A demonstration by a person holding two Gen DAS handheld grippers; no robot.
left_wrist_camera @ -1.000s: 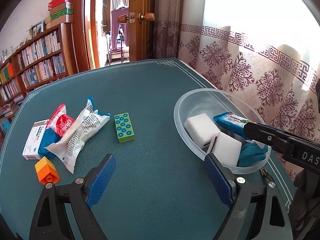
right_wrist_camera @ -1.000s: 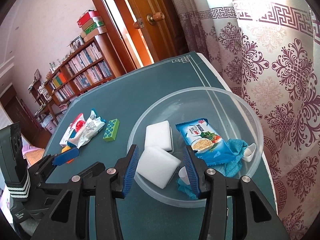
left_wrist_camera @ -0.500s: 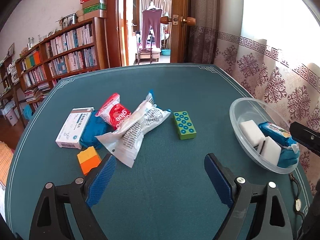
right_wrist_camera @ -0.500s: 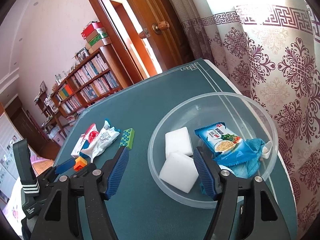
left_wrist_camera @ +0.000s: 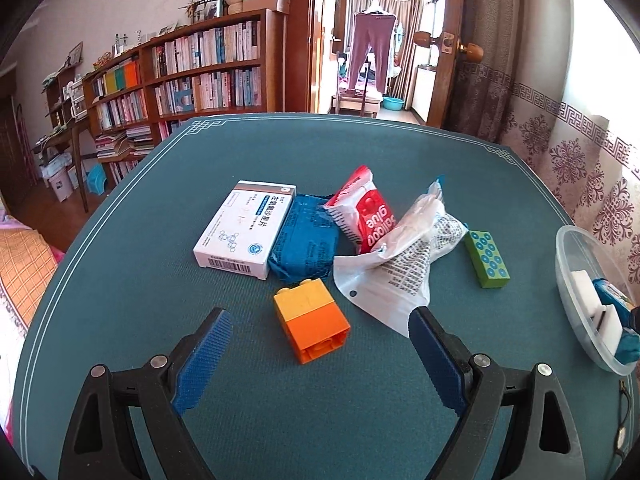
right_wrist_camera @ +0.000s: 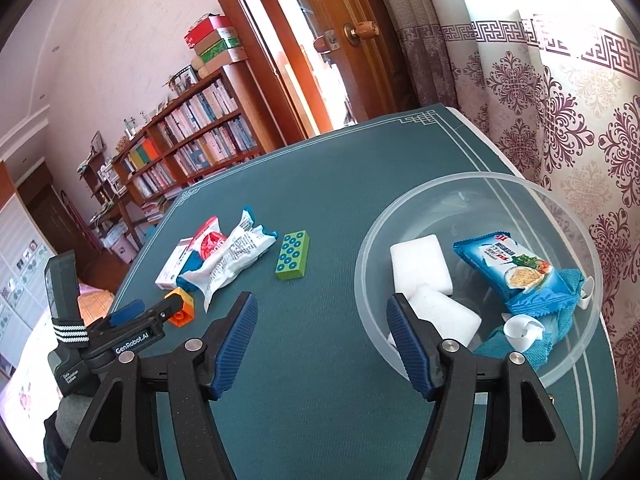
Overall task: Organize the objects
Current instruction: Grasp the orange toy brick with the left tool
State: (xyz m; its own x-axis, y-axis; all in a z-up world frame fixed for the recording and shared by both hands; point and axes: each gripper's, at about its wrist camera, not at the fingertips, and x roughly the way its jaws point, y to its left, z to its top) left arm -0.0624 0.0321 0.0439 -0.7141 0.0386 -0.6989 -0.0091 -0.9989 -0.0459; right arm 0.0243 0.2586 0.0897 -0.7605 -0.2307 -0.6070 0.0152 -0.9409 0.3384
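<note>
My left gripper is open and empty, just in front of an orange-and-yellow brick that lies between its fingers' line. Behind the brick lie a white medicine box, a blue packet, a red glue pack, a white printed bag and a green dotted block. My right gripper is open and empty beside a clear bowl holding two white sponges, a blue cracker pack and a teal cloth.
The dark green table cover ends in a rounded white-lined edge. A patterned curtain hangs close behind the bowl. Bookshelves and an open wooden door stand beyond the table. The left gripper's body shows at lower left in the right wrist view.
My left gripper swung left from the bowl to the pile and now faces the orange brick. My right gripper opened wider and drew back from the sponge in the bowl.
</note>
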